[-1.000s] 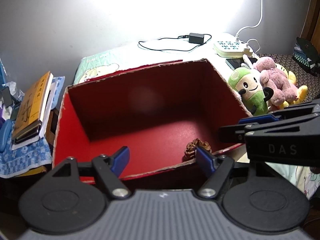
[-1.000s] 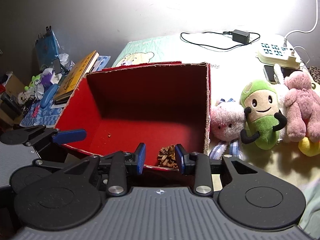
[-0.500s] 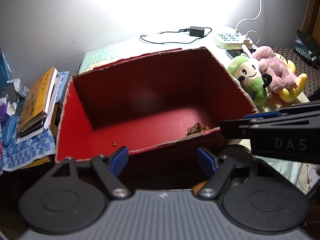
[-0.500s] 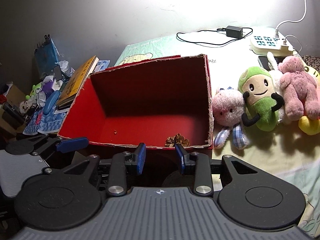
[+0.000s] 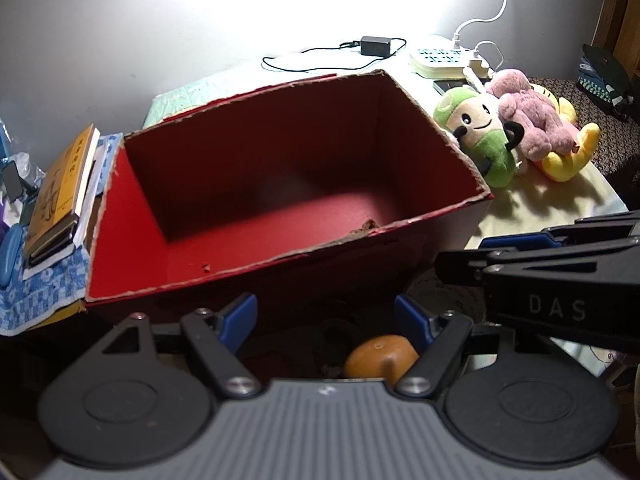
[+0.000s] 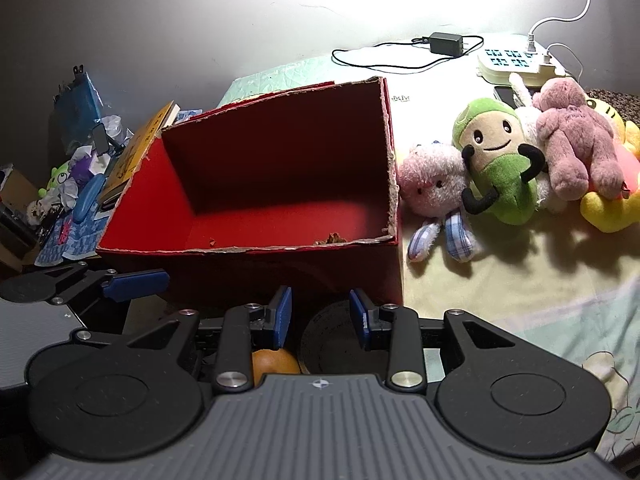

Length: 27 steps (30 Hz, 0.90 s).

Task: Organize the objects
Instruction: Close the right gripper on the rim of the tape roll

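Observation:
A red open box (image 5: pixel 132 216) (image 6: pixel 136 196) stands on the bed, with a brown pinecone (image 5: pixel 366 226) (image 6: pixel 331 239) inside near its front wall. My left gripper (image 5: pixel 326 318) is open and empty in front of the box. My right gripper (image 6: pixel 320 314) is open and empty, also in front of the box; it shows from the side in the left wrist view (image 5: pixel 516 244). An orange round object (image 5: pixel 380 360) (image 6: pixel 276 362) and a grey round object (image 6: pixel 332 340) lie below the grippers.
Plush toys lie right of the box: a pink bunny (image 6: pixel 432 184), a green-and-tan doll (image 6: pixel 496 156) (image 5: pixel 480 132), a pink bear (image 6: pixel 576 144), a yellow toy (image 5: pixel 568 156). A power strip (image 6: pixel 512 60) and charger (image 6: pixel 446 44) lie behind. Books (image 5: pixel 60 192) are stacked left.
Both grippers have drawn back from over the box to in front of its near wall. The pinecone stays in the box. The orange and grey objects have come into view.

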Each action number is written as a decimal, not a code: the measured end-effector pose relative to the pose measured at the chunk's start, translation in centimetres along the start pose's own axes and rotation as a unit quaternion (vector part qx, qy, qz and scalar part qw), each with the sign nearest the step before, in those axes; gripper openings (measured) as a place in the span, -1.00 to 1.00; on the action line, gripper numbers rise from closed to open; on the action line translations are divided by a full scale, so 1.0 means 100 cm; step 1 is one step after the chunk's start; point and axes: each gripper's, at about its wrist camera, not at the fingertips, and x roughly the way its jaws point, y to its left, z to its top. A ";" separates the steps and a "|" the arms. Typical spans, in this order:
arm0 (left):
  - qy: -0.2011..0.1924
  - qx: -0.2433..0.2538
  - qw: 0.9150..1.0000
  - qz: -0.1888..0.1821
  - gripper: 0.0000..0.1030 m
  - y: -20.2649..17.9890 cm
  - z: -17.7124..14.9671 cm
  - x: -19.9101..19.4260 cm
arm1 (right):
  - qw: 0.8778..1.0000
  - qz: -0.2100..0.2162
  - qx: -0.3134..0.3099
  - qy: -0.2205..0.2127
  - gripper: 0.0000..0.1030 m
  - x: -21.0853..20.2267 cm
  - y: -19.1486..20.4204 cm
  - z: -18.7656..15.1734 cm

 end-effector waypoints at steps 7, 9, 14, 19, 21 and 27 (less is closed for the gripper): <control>0.005 0.013 1.000 -0.007 0.50 -0.014 -0.002 0.003 | 1.000 -0.008 0.008 0.005 -0.33 0.001 -0.011 -0.008; 0.007 0.016 1.000 -0.010 0.50 -0.017 -0.001 0.004 | 1.000 -0.010 0.013 0.006 -0.33 0.001 -0.015 -0.010; 0.014 0.023 1.000 -0.013 0.50 -0.024 0.001 0.011 | 1.000 -0.017 0.022 0.010 -0.33 0.003 -0.025 -0.012; 0.018 0.030 0.999 -0.018 0.50 -0.030 0.006 0.017 | 0.999 -0.024 0.026 0.011 -0.32 0.004 -0.034 -0.011; 0.019 0.032 0.999 -0.020 0.50 -0.032 0.008 0.020 | 0.999 -0.029 0.025 0.010 -0.32 0.005 -0.037 -0.011; 0.034 0.030 0.998 -0.031 0.50 -0.034 0.011 0.032 | 0.998 -0.038 0.036 0.019 -0.32 0.014 -0.050 -0.012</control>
